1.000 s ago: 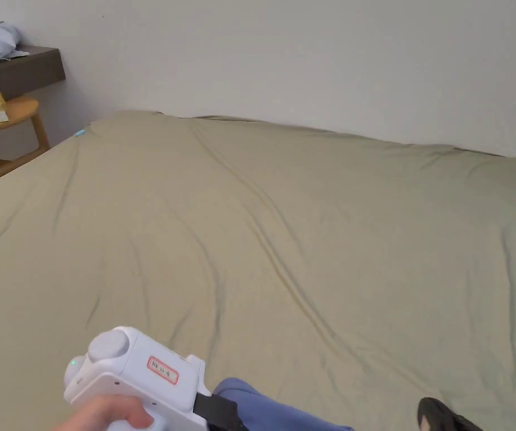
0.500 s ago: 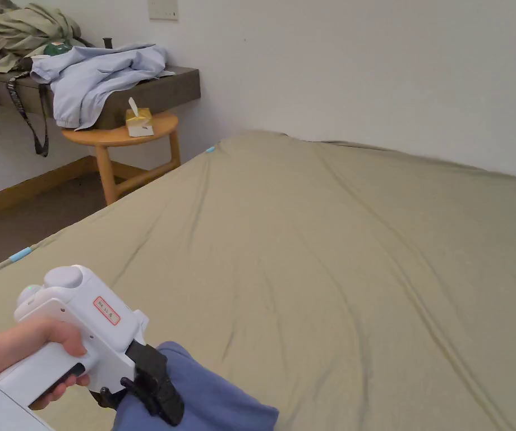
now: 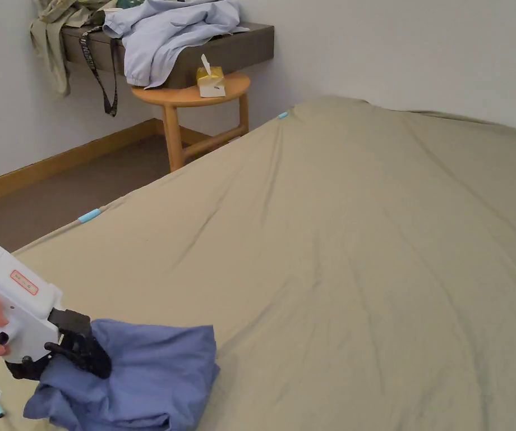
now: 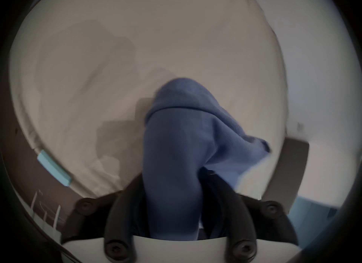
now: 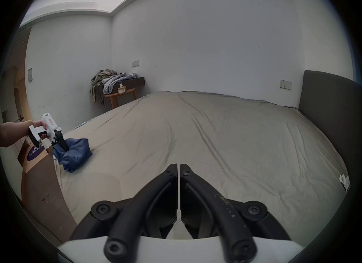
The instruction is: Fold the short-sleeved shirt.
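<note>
Bed (image 3: 363, 252) w/ tan sheet spans most of the room. Blue shirt (image 3: 139, 376) bunched at its near-left corner, by the edge. Left claw (image 3: 83, 351) clamped on a fold of shirt, cloth running between both jaws. Right claw (image 5: 178, 166) well apart over bare sheet, jaws together, nothing held.

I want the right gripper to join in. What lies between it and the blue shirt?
Bare bed sheet, as the right gripper view shows: the right gripper, jaws together, faces the blue shirt with wrinkled cloth between.
</note>
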Demonstrator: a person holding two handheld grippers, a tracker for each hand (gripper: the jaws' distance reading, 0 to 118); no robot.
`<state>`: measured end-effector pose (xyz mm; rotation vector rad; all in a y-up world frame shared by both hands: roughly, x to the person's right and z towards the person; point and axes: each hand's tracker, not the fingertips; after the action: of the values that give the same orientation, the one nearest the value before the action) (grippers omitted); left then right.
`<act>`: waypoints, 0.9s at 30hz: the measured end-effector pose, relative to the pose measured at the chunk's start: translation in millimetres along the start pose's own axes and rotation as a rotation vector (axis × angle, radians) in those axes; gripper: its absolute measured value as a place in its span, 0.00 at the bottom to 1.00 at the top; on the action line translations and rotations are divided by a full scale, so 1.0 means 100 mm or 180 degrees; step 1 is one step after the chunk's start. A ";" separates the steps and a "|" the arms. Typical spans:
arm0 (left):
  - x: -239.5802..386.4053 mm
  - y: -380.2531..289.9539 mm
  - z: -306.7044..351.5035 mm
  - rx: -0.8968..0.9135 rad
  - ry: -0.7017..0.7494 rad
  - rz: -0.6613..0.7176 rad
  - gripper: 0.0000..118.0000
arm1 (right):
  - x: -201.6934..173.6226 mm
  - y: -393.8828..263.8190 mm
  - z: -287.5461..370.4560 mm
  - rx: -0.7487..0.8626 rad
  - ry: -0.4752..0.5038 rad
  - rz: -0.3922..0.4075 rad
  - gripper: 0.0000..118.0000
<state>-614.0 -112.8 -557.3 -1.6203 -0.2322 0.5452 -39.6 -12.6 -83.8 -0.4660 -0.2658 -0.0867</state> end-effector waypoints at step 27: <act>3.25 -5.64 -0.80 0.3892 -0.1218 -0.3079 1.00 | 1.07 -0.40 2.10 0.1282 -0.1238 0.0254 0.05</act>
<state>-200.8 40.8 -70.9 -0.1104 -0.7377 0.1295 8.8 45.1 143.1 -0.0874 -0.6319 0.1365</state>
